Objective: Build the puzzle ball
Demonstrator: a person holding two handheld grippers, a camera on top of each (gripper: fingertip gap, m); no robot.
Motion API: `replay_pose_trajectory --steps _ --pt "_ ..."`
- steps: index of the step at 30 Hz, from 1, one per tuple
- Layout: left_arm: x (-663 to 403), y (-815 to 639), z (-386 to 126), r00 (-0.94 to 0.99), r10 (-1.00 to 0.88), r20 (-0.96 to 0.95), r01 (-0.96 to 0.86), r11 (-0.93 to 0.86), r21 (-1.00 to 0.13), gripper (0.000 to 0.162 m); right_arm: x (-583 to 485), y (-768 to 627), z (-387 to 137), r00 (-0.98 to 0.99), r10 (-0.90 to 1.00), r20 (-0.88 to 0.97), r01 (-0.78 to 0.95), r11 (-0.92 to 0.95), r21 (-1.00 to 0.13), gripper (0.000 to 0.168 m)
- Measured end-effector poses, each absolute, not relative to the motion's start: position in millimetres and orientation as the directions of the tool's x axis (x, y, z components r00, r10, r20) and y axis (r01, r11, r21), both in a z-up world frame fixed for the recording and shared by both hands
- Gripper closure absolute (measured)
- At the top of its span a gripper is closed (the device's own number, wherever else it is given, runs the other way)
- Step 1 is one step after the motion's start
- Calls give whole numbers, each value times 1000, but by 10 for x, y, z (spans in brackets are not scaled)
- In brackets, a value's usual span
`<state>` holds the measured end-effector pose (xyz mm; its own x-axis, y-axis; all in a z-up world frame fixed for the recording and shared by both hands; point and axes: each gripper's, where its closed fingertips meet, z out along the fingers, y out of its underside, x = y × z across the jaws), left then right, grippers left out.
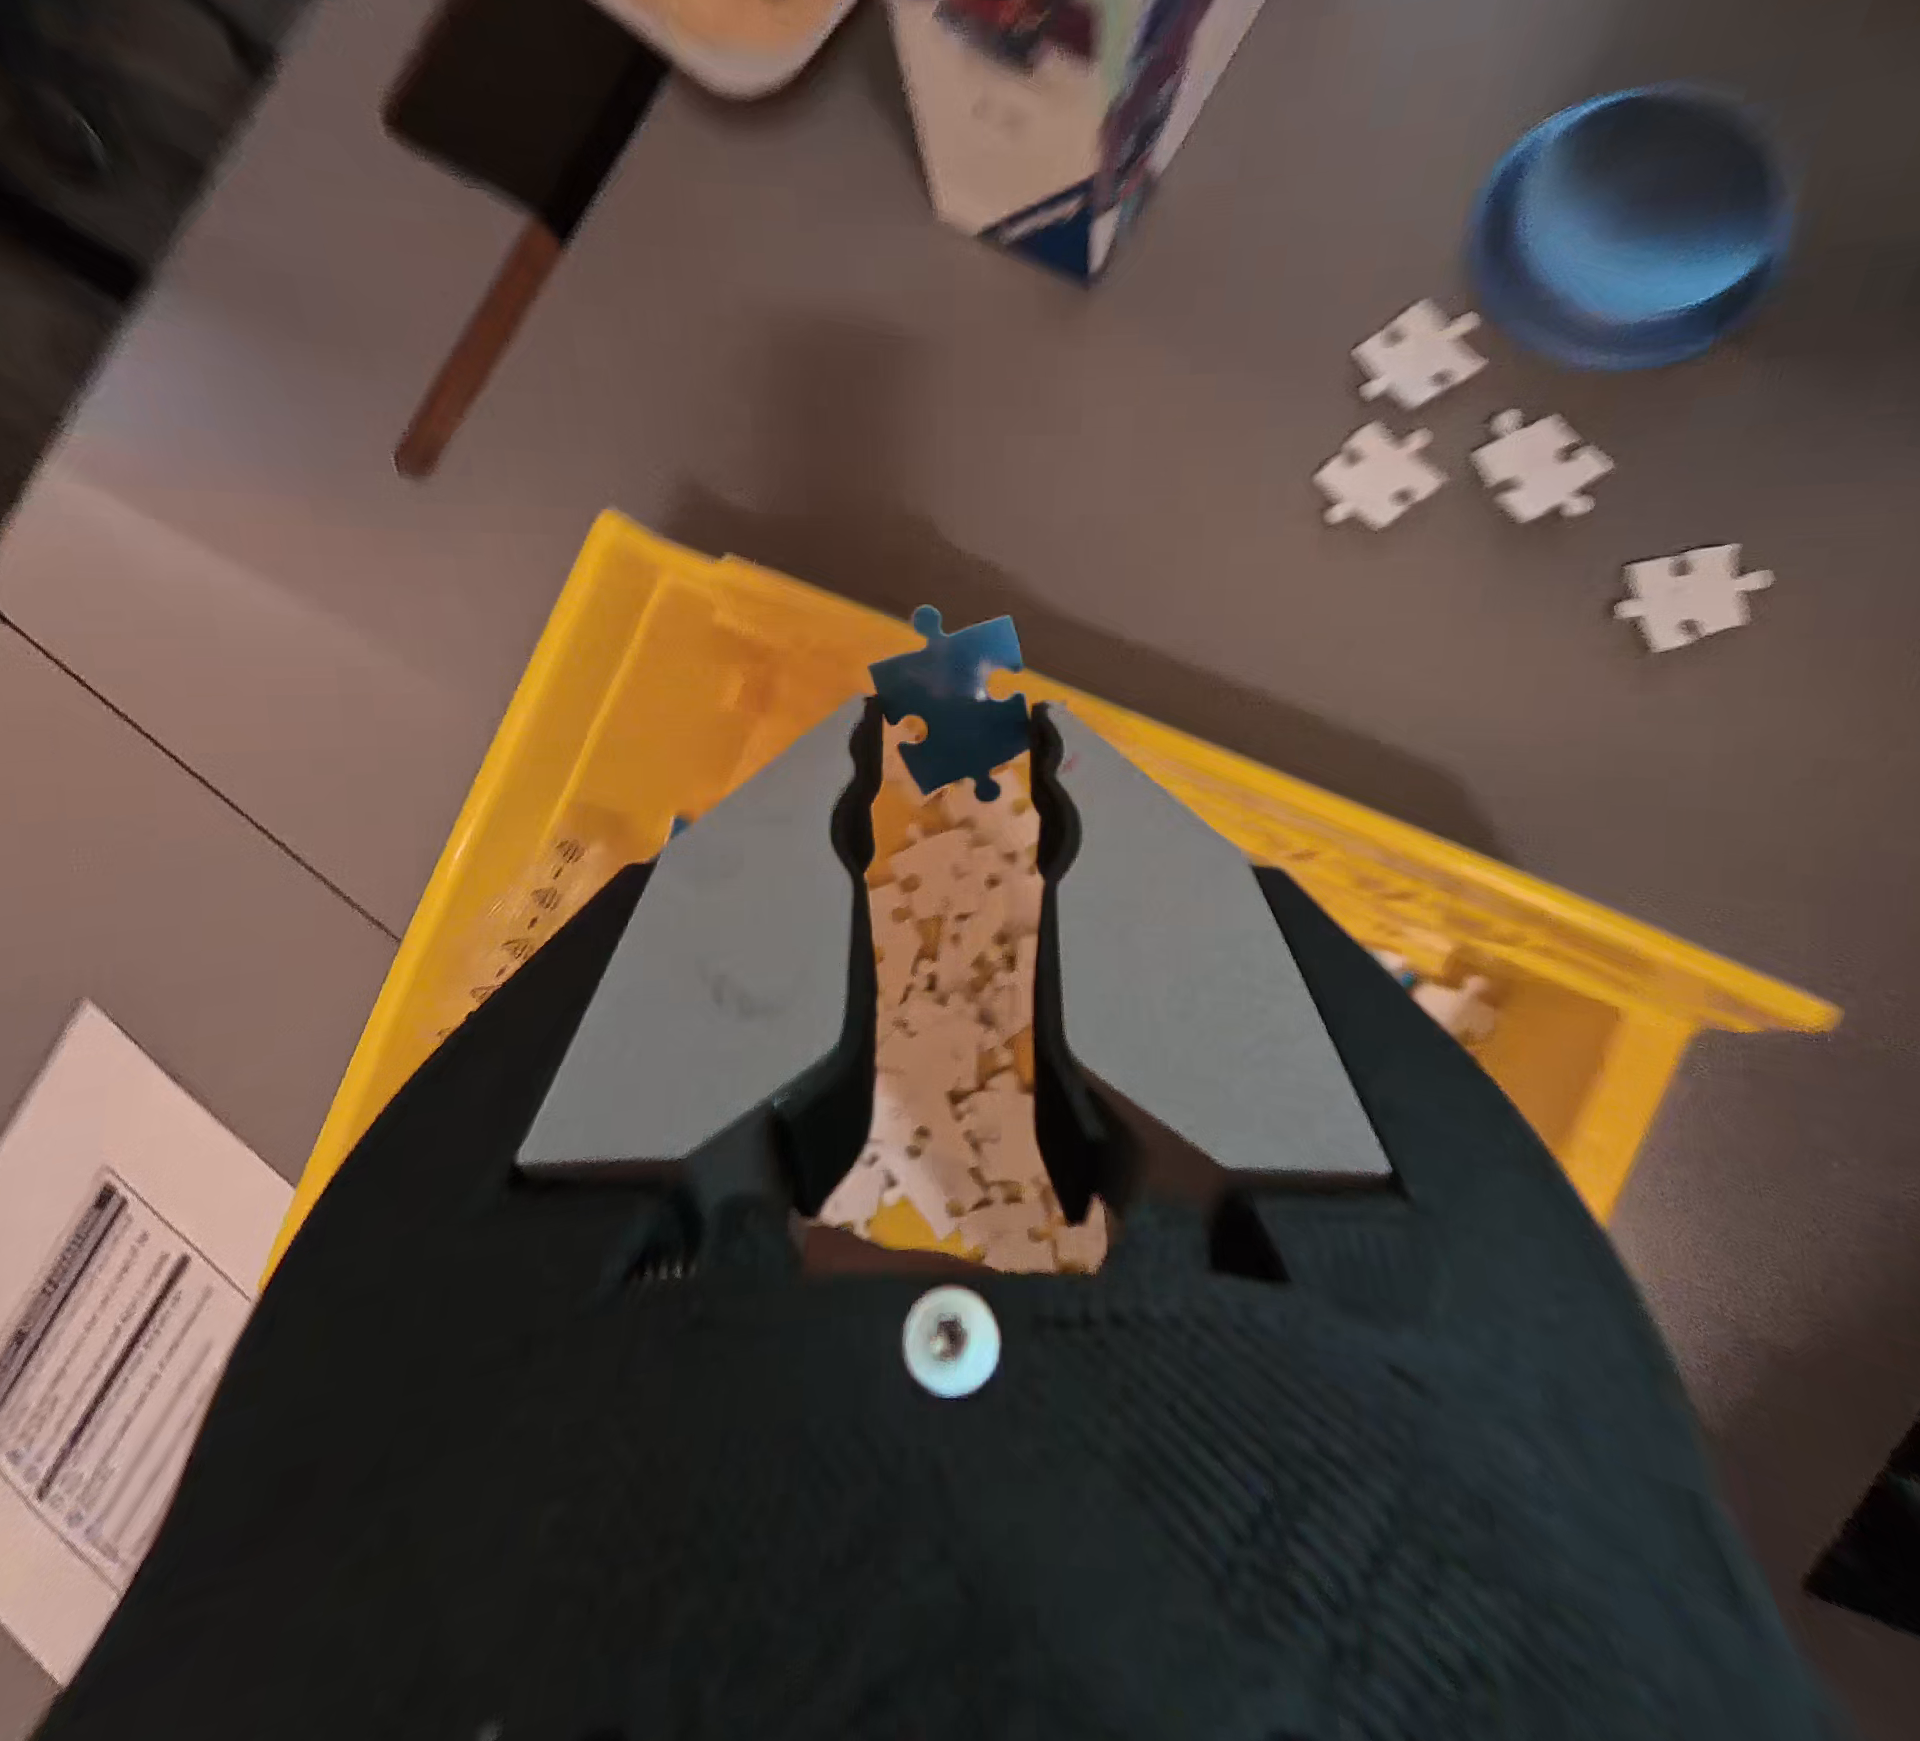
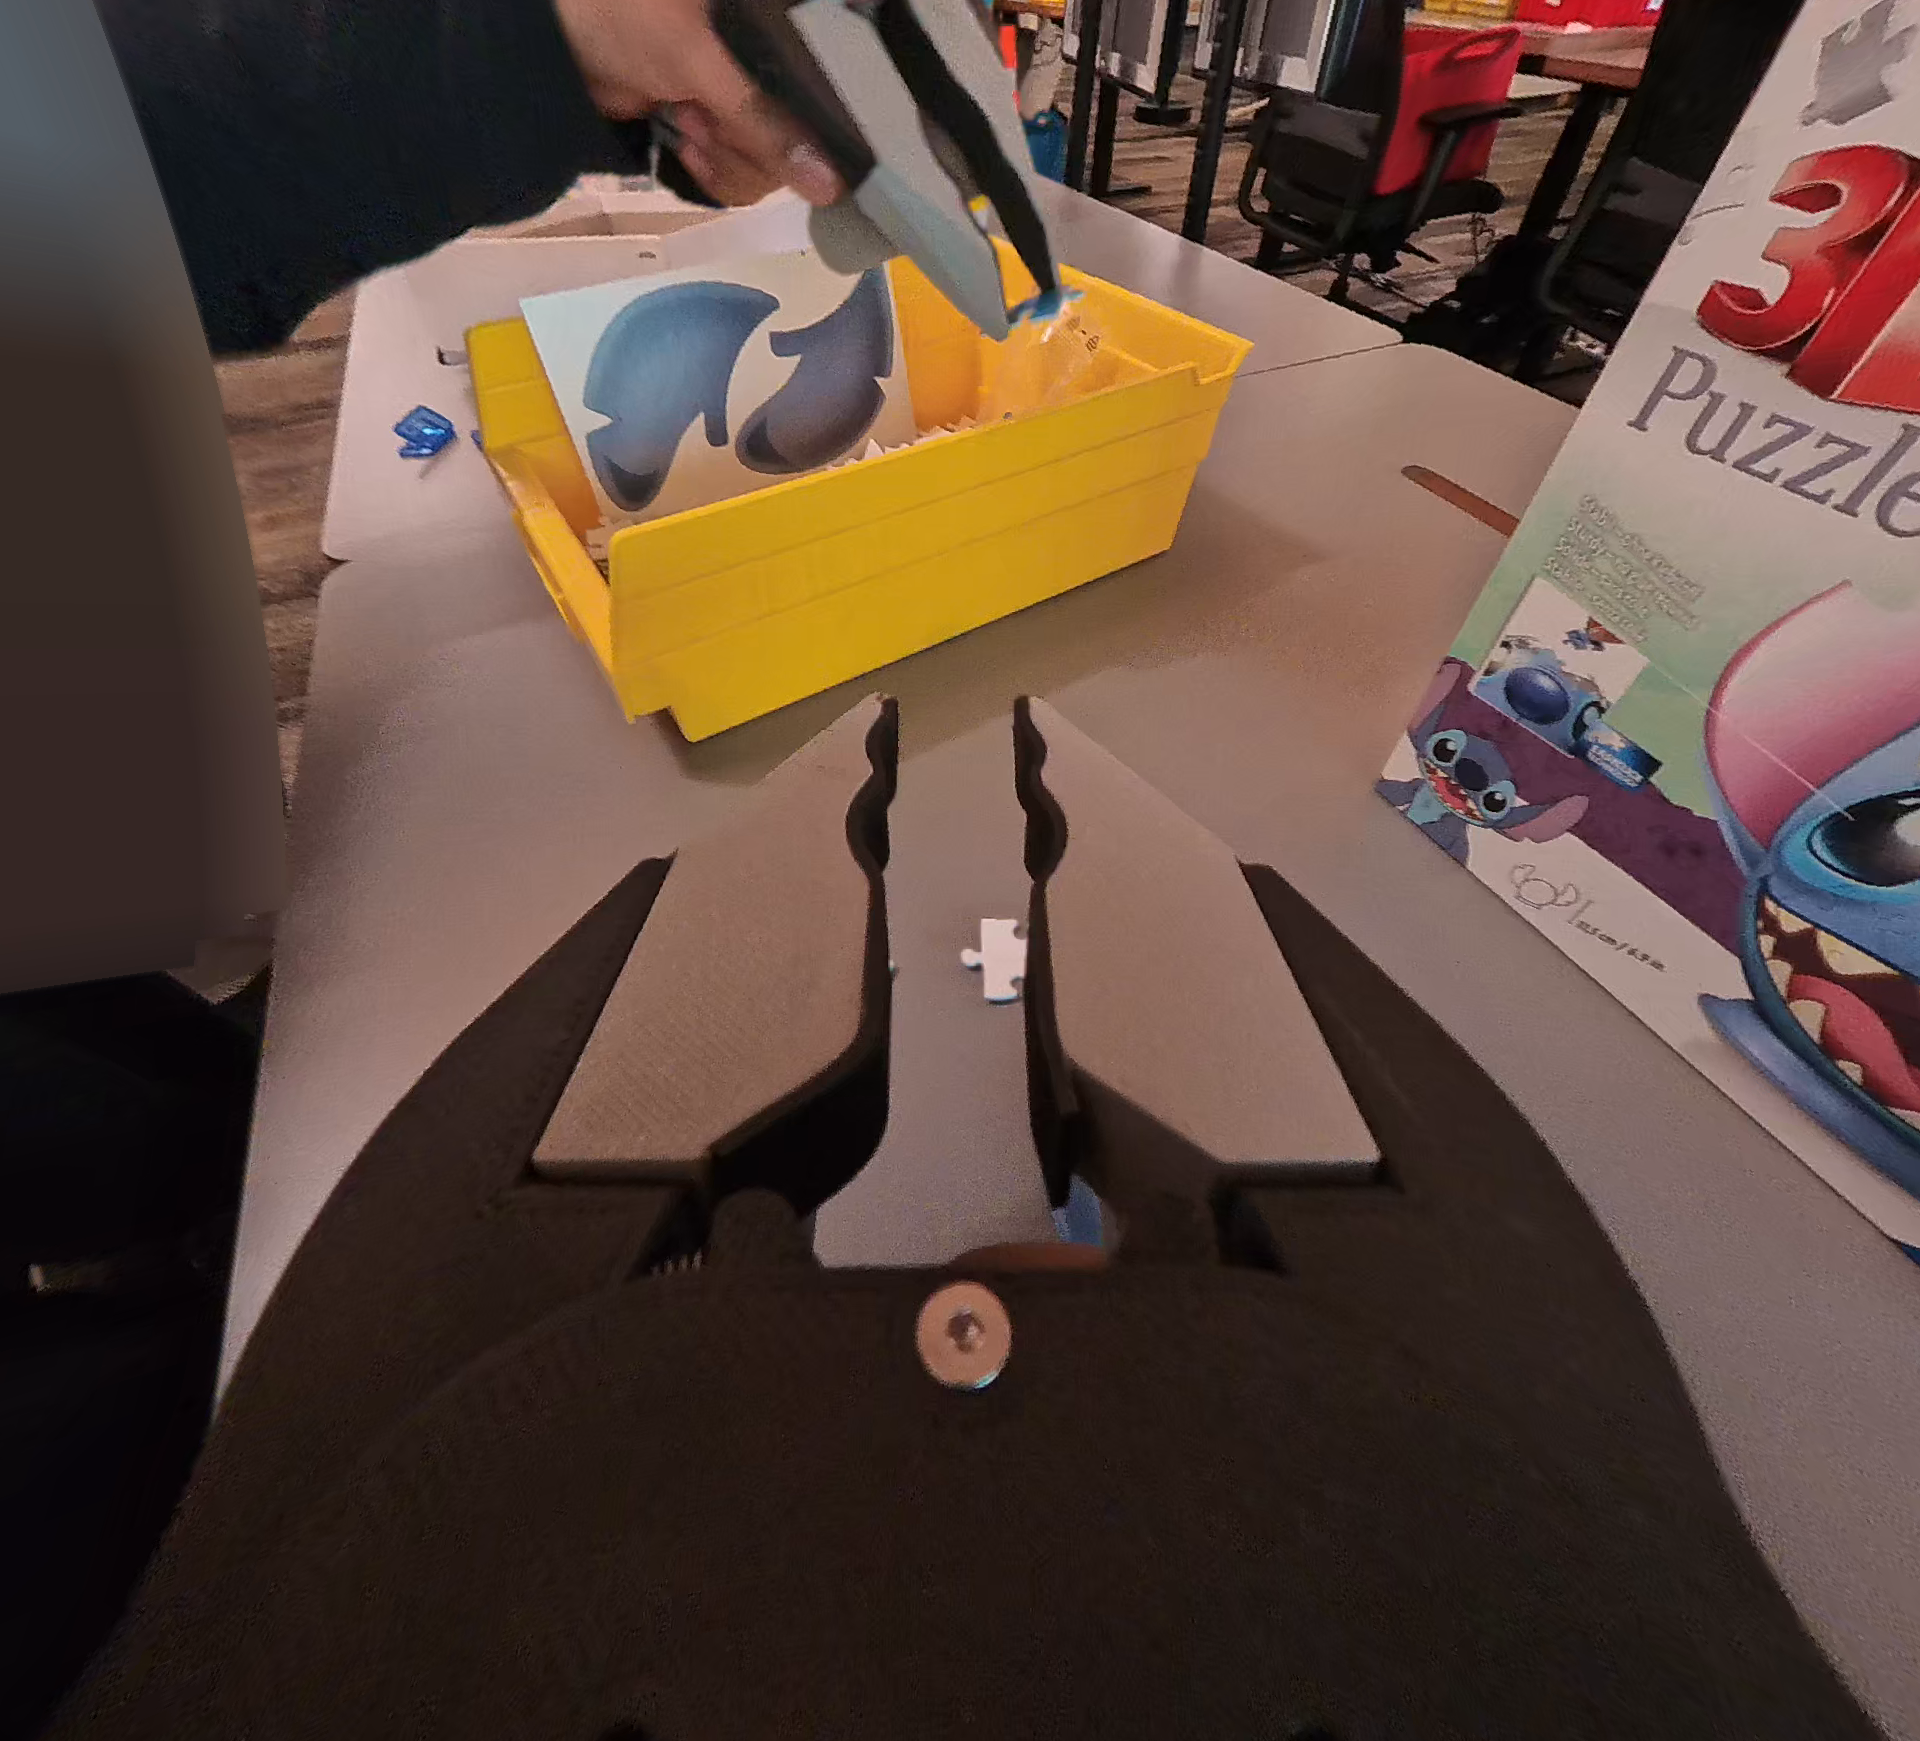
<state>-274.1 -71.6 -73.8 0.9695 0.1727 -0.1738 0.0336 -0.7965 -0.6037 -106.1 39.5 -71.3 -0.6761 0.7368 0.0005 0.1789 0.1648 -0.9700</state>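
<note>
Above the yellow bin (image 1: 623,704), the left gripper (image 1: 951,735) pinches one blue piece (image 1: 951,704). Right gripper (image 2: 951,715) waits open, empty. Four pieces (image 1: 1418,351) lie apart; no ball is started.

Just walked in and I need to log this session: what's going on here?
A person is building a puzzle ball with two handheld grippers. The left gripper pinches a blue piece above the yellow bin, which holds many loose pieces. The right gripper is open and empty, low over the table near a white piece. Four more pieces lie face down beside a blue stand. The puzzle box stands nearby.
</note>
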Motion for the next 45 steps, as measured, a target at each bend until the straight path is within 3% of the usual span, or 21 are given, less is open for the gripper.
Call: replay_pose_trajectory --steps 7,11,15,19,22,27,39,41,42,45 --pt "-1501 -292 -311 953 71 -296 -202 -577 -791 136 -1038 493 -616 -691 718 -91 211 80 -974 149" --pt "-1285 -117 -301 914 137 -381 -279 -468 -839 136 -1041 642 -598 -683 718 -134 237 44 -971 147" --pt "-1266 113 -434 813 239 -531 -417 -397 -818 136 -1004 671 -645 -696 700 -158 256 37 -966 144" --pt "-1220 221 -595 671 264 -693 -553 -446 -704 136 -936 580 -611 -737 647 -195 255 0 -967 142" --pt "-1212 224 -650 638 242 -731 -564 -499 -658 136 -944 541 -641 -740 643 -195 263 10 -965 142" --pt "-1267 181 -611 675 273 -685 -539 -452 -711 136 -929 448 -625 -757 623 -197 252 -1 -968 142" --pt "-999 311 -632 451 196 -871 -731 -478 -486 136 -957 255 -633 -766 597 -240 262 -51 -964 144" --pt "-977 334 -684 443 172 -880 -736 -490 -467 136 -953 236 -652 -770 591 -239 265 -44 -963 154" --pt "-966 345 -716 452 158 -878 -734 -492 -467 136 -949 235 -659 -773 591 -232 261 -36 -965 167" --pt "-953 355 -777 503 141 -853 -711 -495 -500 135 -966 260 -712 -761 618 -196 255 8 -967 168"
